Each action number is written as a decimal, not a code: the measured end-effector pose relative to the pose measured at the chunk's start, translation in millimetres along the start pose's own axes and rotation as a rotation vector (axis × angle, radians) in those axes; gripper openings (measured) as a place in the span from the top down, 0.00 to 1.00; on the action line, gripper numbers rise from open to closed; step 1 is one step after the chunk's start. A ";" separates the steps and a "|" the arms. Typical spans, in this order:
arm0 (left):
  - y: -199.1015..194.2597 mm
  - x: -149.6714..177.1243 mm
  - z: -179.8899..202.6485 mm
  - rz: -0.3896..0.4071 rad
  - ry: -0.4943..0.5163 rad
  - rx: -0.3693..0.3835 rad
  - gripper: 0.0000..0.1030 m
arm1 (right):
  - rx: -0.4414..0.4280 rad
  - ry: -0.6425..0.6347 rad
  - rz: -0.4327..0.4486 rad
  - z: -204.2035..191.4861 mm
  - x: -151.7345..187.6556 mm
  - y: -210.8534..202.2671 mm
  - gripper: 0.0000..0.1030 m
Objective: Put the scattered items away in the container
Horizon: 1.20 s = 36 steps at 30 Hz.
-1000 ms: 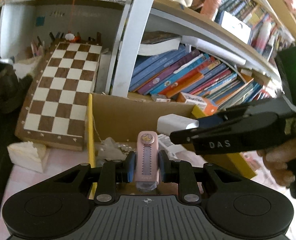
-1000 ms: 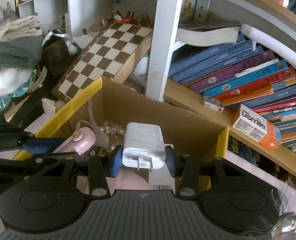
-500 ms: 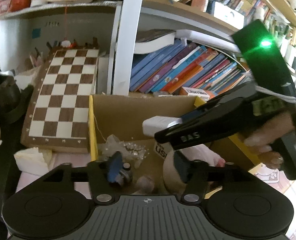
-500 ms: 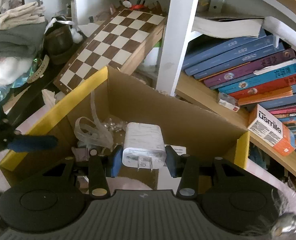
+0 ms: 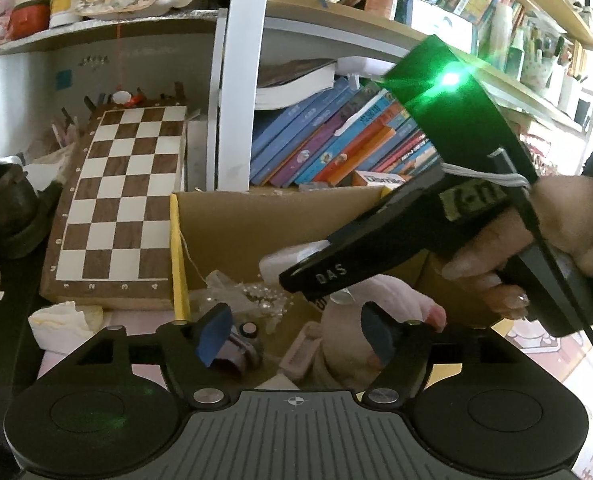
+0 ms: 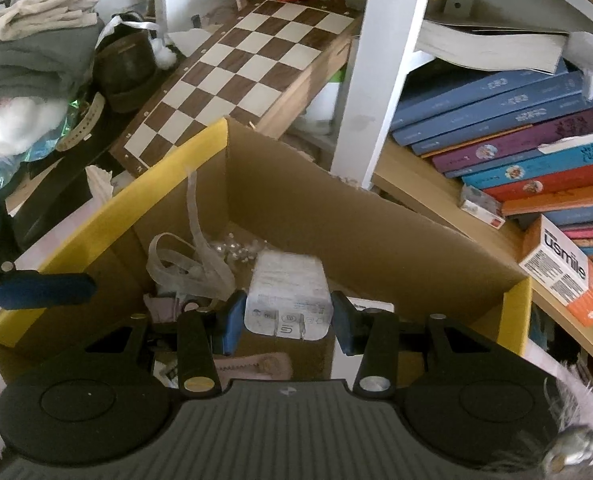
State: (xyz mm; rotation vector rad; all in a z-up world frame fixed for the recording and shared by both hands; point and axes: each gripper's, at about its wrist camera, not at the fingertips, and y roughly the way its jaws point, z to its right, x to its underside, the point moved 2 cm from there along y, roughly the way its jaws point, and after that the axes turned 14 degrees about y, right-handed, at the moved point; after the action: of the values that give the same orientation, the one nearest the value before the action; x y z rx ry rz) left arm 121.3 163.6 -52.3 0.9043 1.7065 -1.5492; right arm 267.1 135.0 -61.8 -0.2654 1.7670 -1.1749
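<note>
A cardboard box with yellow rims (image 6: 108, 208) (image 5: 174, 256) stands in front of the bookshelf. My right gripper (image 6: 288, 322) is shut on a white plug charger (image 6: 288, 300), with the prongs pointing back at the camera, and holds it low over the inside of the box. In the left wrist view the charger (image 5: 292, 256) pokes out past the black right gripper body, which a hand holds. My left gripper (image 5: 296, 332) hangs open over the near-left part of the box with nothing between its fingers. A pink strap-like item (image 6: 256, 364) lies on the box floor.
Inside the box are a white ribbon (image 6: 192, 256), small beads and other odds and ends. A chessboard (image 5: 124, 196) leans behind the box on the left. A white shelf post (image 5: 232, 80) and slanted books (image 5: 336, 148) stand behind. A crumpled tissue (image 5: 60, 320) lies to the left.
My left gripper opened and let go of the pink item, which now lies in the box. The right gripper moved forward and down over the box with the charger still held.
</note>
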 end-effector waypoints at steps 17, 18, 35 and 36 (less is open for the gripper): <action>-7.9 -3.2 0.1 0.001 -0.031 -0.009 0.27 | -0.018 0.017 0.035 0.4 -6.1 -17.1 0.55; -9.7 -4.0 0.6 0.005 -0.029 -0.010 0.27 | -0.018 0.023 0.042 0.8 -6.1 -21.0 0.55; -52.5 -8.8 25.2 0.061 0.017 -0.005 0.27 | 0.019 0.126 0.175 5.8 22.8 -108.2 0.52; -55.1 -8.0 26.8 0.061 0.017 -0.004 0.26 | 0.022 0.135 0.183 6.3 26.7 -113.6 0.52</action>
State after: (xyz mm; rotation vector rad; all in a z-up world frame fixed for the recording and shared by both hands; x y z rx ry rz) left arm 80.1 133.0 -18.0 0.9607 1.6777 -1.5015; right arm 223.7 56.5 13.1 -0.0106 1.8517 -1.1008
